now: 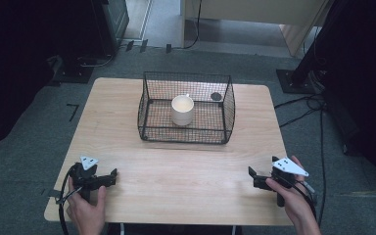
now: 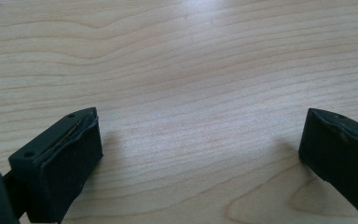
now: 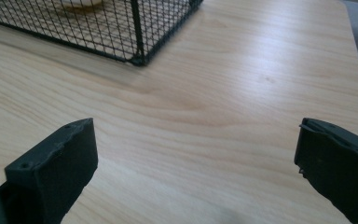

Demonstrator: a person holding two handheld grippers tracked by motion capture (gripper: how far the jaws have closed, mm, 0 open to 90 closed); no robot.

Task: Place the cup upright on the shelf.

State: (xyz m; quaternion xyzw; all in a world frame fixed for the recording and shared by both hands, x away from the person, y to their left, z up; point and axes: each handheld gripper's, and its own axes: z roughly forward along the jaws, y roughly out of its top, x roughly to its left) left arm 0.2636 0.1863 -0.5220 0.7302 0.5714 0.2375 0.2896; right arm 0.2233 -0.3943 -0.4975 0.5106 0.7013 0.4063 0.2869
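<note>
Cup: cream, upright, inside the wire basket, left of its centre.
Basket: black mesh, open top, on the far middle of the table; small dark disc at its back right.
Left gripper: near-left edge, jaws wide apart, nothing between them.
Right gripper: near-right edge, jaws wide apart, nothing between them.
Open room: bare wood between grippers and basket.

I see my left gripper as a black body topped by a grey three-cornered plate with dark marks, a black cable looping from it at the near left. My right gripper is built the same, its plate paler and its black cables trailing toward the near right. Up close, the jaws are matte black blocks with small screw holes along their top edges, and both hands are bare with no sleeves visible.
</note>
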